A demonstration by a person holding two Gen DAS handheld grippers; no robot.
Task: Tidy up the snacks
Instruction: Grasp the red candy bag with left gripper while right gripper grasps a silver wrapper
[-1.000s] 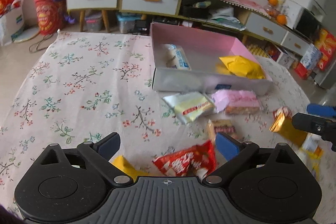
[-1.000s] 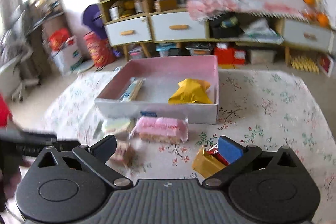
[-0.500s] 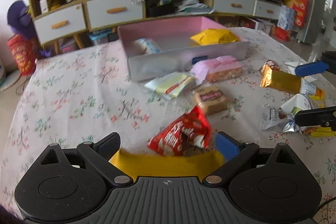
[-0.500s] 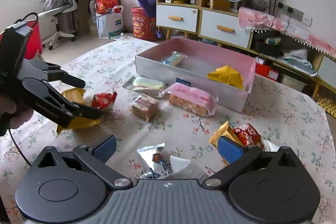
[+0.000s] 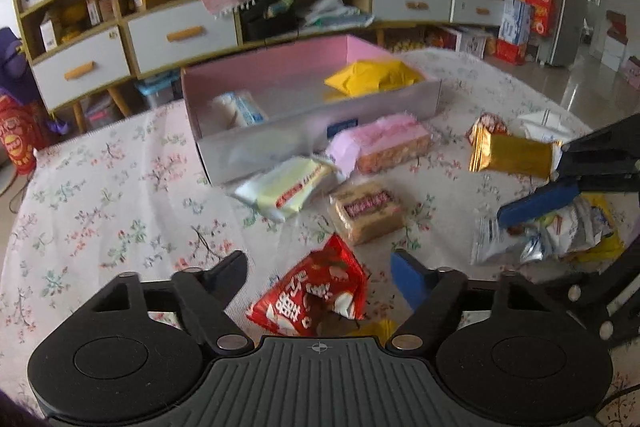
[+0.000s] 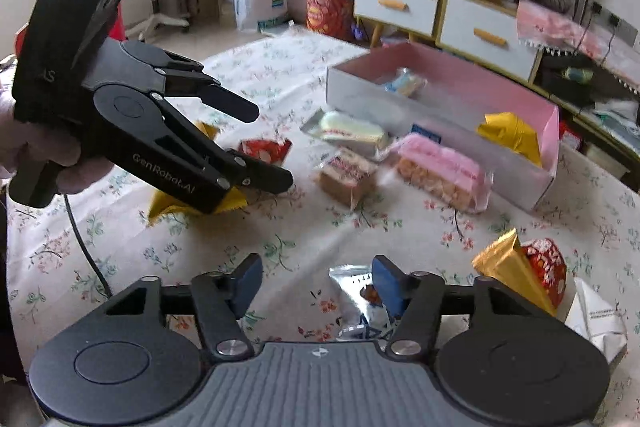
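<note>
Red foil snack bag [image 5: 310, 293] lies on the flower-print tablecloth [image 5: 100, 187] between the fingers of the left gripper [image 5: 320, 271], with a yellow packet [image 6: 192, 201] underneath it; the jaws have just been closing and stand part-way in, pads not yet pressing on the bag as far as the wrist view shows. Right gripper [image 6: 314, 285] sits over a crinkled silver wrapper [image 6: 360, 301], jaws likewise just closing, the wrapper against the right blue pad only (left pad looks clear of it), so no grip there yet. Step in hand, by my reading: a two-handed pick, one snack per hand. Pink-lined open box [image 5: 304, 95] stands at the far side, already holding a yellow pouch [image 5: 372, 77] and a pale blue-and-white packet [image 5: 240, 109]. Outside it, loose: a pink-topped wafer pack [image 5: 384, 147], a pale yellow-green bar [image 5: 286, 187], a brown square biscuit pack [image 5: 368, 215], a gold foil bar [image 5: 510, 157]. Next move calls for finishing both closures squarely on the foil (thin, slippery, may slide out sideways), then lifting clear of neighbours and carrying over the box wall.
</note>
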